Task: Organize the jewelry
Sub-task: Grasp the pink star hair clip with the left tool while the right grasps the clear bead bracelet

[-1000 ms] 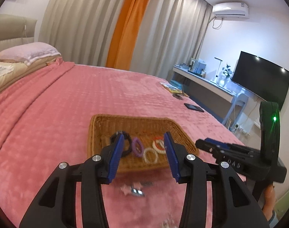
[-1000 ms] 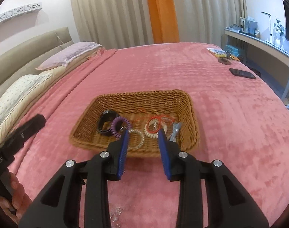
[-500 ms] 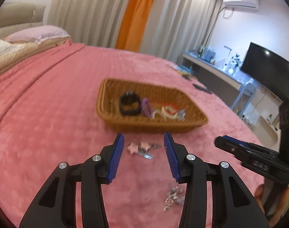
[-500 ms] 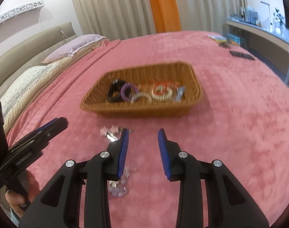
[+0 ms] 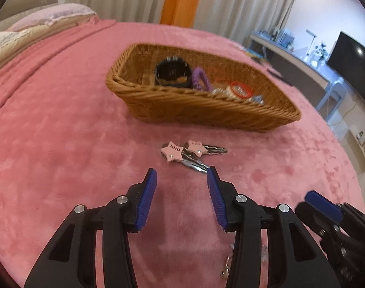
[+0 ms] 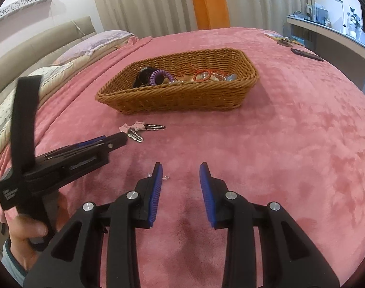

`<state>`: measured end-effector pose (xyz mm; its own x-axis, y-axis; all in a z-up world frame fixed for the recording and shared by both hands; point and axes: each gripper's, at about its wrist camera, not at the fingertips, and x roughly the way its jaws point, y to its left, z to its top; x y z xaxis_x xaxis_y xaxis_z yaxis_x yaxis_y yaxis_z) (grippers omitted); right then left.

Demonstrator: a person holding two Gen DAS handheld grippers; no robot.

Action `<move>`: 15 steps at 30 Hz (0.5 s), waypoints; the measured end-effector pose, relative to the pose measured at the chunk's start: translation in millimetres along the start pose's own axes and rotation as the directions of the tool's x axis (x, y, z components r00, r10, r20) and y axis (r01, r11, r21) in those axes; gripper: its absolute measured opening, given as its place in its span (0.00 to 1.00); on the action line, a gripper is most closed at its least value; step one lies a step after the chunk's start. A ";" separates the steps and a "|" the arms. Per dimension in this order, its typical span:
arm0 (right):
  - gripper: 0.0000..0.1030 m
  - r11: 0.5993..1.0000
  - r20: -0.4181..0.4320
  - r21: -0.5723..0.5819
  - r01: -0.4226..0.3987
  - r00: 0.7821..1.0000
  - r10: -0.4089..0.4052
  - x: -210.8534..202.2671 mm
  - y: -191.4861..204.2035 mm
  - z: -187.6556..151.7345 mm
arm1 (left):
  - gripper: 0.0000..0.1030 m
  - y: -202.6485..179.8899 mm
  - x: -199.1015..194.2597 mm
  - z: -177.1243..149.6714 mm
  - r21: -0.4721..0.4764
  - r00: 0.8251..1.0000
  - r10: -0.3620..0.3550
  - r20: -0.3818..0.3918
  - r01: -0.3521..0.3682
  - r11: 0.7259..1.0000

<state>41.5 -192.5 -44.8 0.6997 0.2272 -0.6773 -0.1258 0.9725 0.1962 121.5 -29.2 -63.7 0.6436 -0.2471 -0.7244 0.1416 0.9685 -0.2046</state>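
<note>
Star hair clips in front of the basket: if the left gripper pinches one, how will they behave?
The star hair clips look thin, metal and flat, so probably stiff and light, maybe slippery. They overlap, so both may shift together. The plush pink blanket probably lets them sink, making edges harder to catch.

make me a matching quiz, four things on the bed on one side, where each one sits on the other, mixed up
Things:
1. star hair clips
2. purple coil bracelet
3. wicker basket
4. phone

Places:
A. inside the basket
B. far right edge of the bed
C. on the blanket in front of the basket
D. middle of the bed

Pairs: 1-C, 2-A, 3-D, 4-B
</note>
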 end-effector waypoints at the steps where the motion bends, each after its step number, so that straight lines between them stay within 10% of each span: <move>1: 0.28 1.000 0.000 0.005 -0.002 1.000 0.002 1.1 -1.7 0.6 | 0.41 -2.3 6.8 2.3 0.008 1.000 0.007 -0.025 -0.007 1.000; 10: 0.28 1.000 -0.014 0.022 -0.019 1.000 0.019 9.3 -8.5 -0.8 | 0.52 -19.8 31.1 15.6 0.051 0.995 0.083 -0.061 -0.080 0.995; 15: 0.28 0.999 -0.017 0.028 -0.028 0.999 0.028 10.3 -9.9 -1.1 | 0.43 -13.1 25.9 13.0 0.039 0.996 0.067 -0.063 -0.064 0.997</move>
<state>49.2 -199.8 -54.6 0.6842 0.2555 -0.6831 -0.1256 0.9639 0.2347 146.2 -47.9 -71.2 0.6025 -0.1833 -0.7768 0.1290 0.9828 -0.1319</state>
